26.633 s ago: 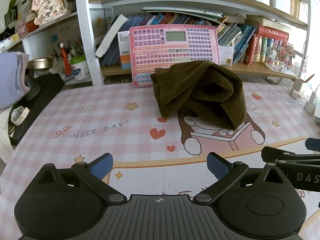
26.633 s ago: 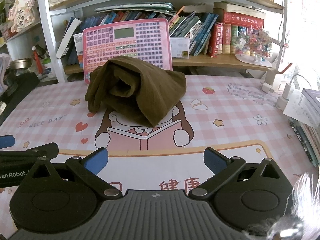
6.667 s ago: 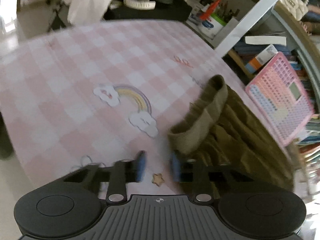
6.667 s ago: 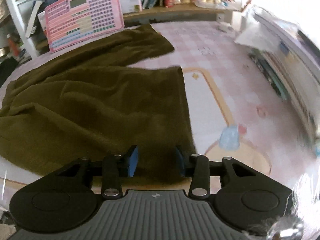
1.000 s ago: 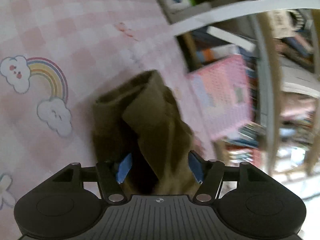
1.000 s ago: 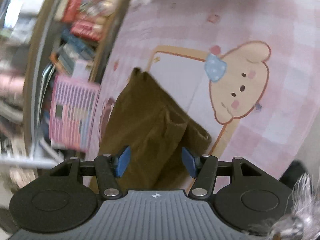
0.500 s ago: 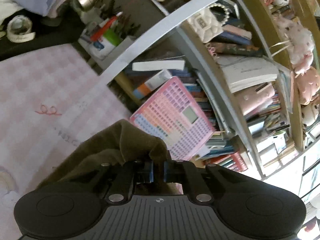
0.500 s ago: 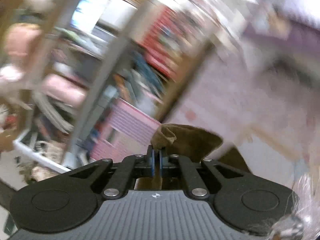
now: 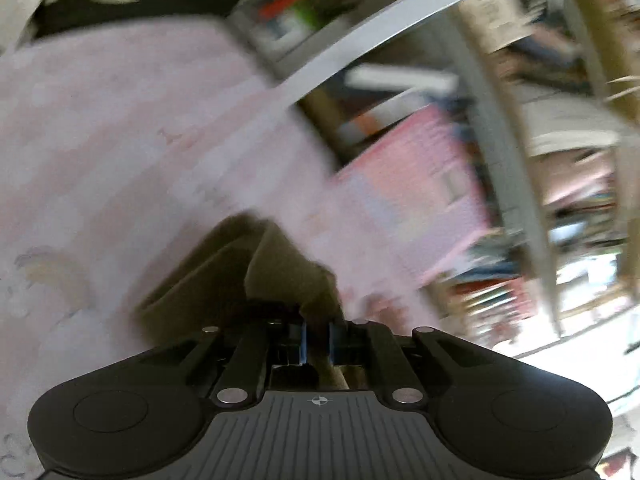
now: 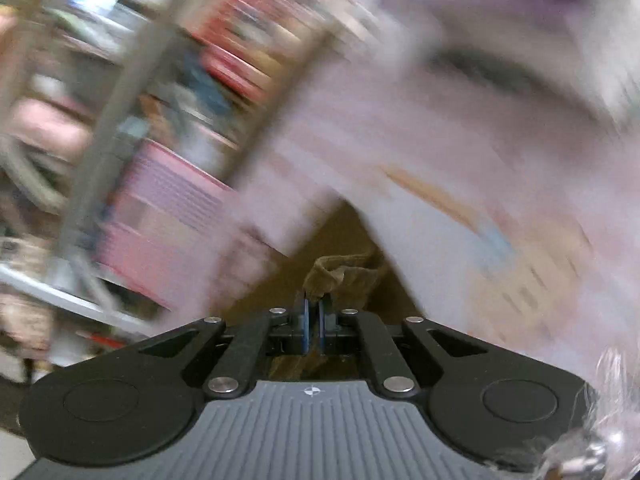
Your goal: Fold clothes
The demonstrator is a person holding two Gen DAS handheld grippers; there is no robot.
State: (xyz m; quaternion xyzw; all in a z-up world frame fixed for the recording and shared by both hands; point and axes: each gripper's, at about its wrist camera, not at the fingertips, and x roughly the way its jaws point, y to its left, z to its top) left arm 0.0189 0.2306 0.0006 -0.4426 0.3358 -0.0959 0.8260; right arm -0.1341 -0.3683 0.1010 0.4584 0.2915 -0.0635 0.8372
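Both views are smeared by motion. An olive-brown garment (image 9: 236, 276) hangs in folds just ahead of my left gripper (image 9: 317, 340), whose blue pads are shut on a bunched edge of it. In the right wrist view another part of the same brown garment (image 10: 340, 276) sticks up from my right gripper (image 10: 313, 320), which is shut on a thin pinch of the cloth. Both held edges are lifted off the pink checked table cover (image 9: 100, 128). The rest of the garment trails down below the grippers, hidden.
A pink toy keyboard (image 9: 408, 200) leans against a white-framed bookshelf (image 9: 400, 20) full of books behind the table. The pink keyboard (image 10: 168, 208) and the shelf post (image 10: 132, 92) also show in the right wrist view. A cartoon print (image 10: 520, 264) marks the cover at right.
Both grippers went from open around the garment's edges to shut on them, then rose with the cloth and rolled. The table now lies farther below.
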